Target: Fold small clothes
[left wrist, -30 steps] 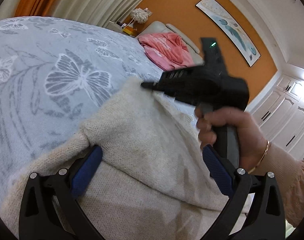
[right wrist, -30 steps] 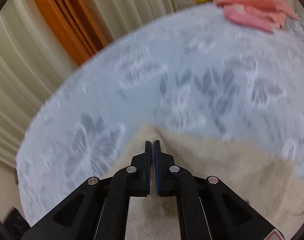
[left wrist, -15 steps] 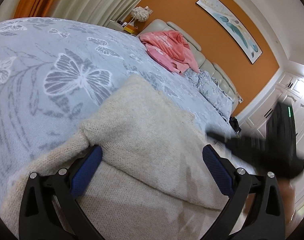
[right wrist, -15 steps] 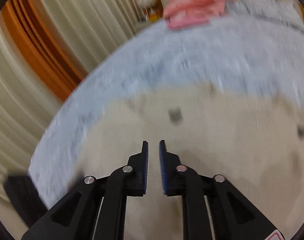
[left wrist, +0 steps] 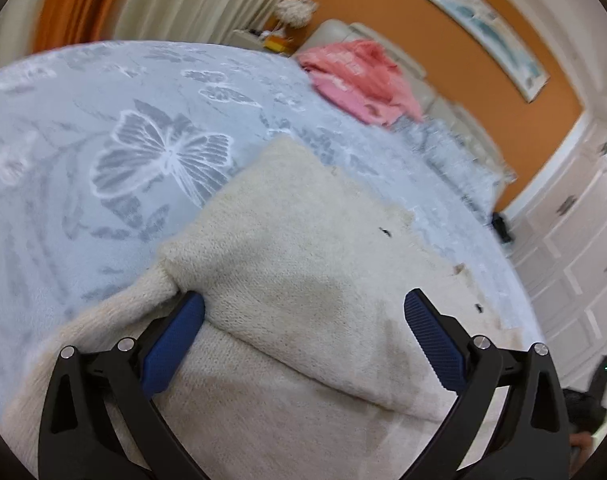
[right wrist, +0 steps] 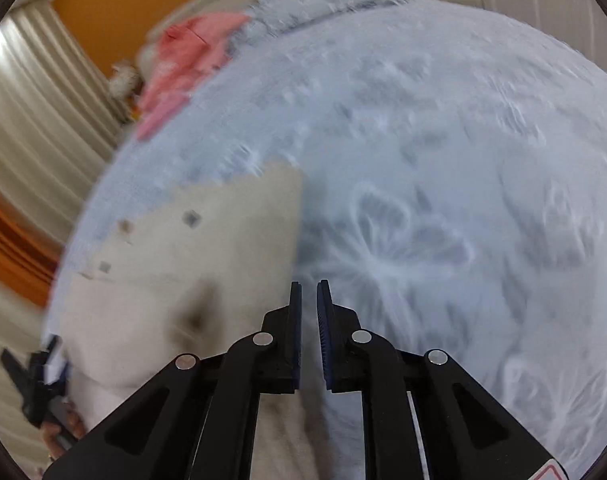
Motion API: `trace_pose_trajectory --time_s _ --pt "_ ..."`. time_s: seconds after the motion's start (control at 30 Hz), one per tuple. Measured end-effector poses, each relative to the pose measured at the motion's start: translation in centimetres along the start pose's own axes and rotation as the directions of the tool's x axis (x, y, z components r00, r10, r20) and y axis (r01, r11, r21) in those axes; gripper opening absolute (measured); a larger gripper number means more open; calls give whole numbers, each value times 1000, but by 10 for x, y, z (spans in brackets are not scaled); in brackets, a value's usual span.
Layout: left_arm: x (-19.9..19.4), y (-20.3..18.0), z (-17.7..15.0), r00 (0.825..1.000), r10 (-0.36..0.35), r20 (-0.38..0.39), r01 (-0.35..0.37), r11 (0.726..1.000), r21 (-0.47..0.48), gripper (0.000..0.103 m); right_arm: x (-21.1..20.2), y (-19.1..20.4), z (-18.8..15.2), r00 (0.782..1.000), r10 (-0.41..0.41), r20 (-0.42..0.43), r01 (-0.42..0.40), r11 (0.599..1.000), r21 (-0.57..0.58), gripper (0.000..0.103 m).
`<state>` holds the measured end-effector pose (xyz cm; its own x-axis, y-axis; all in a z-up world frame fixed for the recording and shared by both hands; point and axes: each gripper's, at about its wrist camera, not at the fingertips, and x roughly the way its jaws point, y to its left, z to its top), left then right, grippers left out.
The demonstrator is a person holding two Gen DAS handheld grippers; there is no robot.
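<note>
A cream knitted sweater [left wrist: 303, 280] lies on the blue butterfly bedspread [left wrist: 103, 160], with one part folded over itself. My left gripper [left wrist: 303, 316] is wide open just above the folded layer, its blue pads either side of the fold, holding nothing. In the right wrist view the same sweater [right wrist: 207, 260] lies to the left. My right gripper [right wrist: 309, 312] hovers over the sweater's right edge, jaws open by a narrow gap and empty. The left gripper shows at the lower left of the right wrist view [right wrist: 35, 380].
A pink garment [left wrist: 359, 76] lies at the head of the bed near the cushions; it also shows in the right wrist view [right wrist: 183, 64]. Curtains [left wrist: 175, 0] hang beyond the far bed edge. White wardrobe doors [left wrist: 575, 232] stand on the right.
My right gripper let go of the sweater's corner, opened slightly and swung away to the right, out of the left wrist view. My left gripper stayed open over the fold.
</note>
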<state>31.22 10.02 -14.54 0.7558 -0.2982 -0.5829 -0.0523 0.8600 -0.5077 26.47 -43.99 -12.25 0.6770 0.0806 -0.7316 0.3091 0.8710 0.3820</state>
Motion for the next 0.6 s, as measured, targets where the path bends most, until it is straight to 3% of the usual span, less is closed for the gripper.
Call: trace_pose_trajectory --time_s 0.07,0.1,0.13,0.23,0.27,0.33,0.4,0.47,0.53,0.6 --pt "-17 -11 -3 997 -71 25 73 994 -81 98 1 10 18 1000 19 23 -17 999 -52 12" --pt "-24 -23 -6 989 -143 41 147 981 -125 98 10 17 25 1000 29 12 -28 997 -71 20" --pt "-25 -36 -10 983 -178 35 181 974 -135 98 26 20 36 999 43 -30 -45 996 -72 38" --pt "-1 -87 -34 969 -231 -90 225 972 -70 98 65 26 46 996 13 -90 -19 998 -65 42" --pt "8 -97 -42 964 -232 -130 228 972 -47 98 78 28 49 994 -9 -104 1 997 -73 41" --pt "24 -116 -62 970 -172 -172 181 983 33 98 100 40 53 990 -1 -138 -15 993 -117 9" --pt "25 -124 -75 988 -106 -113 122 982 144 98 97 61 54 994 22 -105 -42 979 -200 9" --pt "26 -124 -82 991 -93 -95 108 980 167 98 88 67 55 997 49 -52 -61 964 -260 9" --pt "25 -119 -82 989 -119 -87 130 981 146 98 119 43 53 988 -71 -136 37 970 -240 7" --pt "23 -114 -84 985 -156 -78 165 979 121 98 116 22 54 991 -7 -131 -15 987 -161 11"
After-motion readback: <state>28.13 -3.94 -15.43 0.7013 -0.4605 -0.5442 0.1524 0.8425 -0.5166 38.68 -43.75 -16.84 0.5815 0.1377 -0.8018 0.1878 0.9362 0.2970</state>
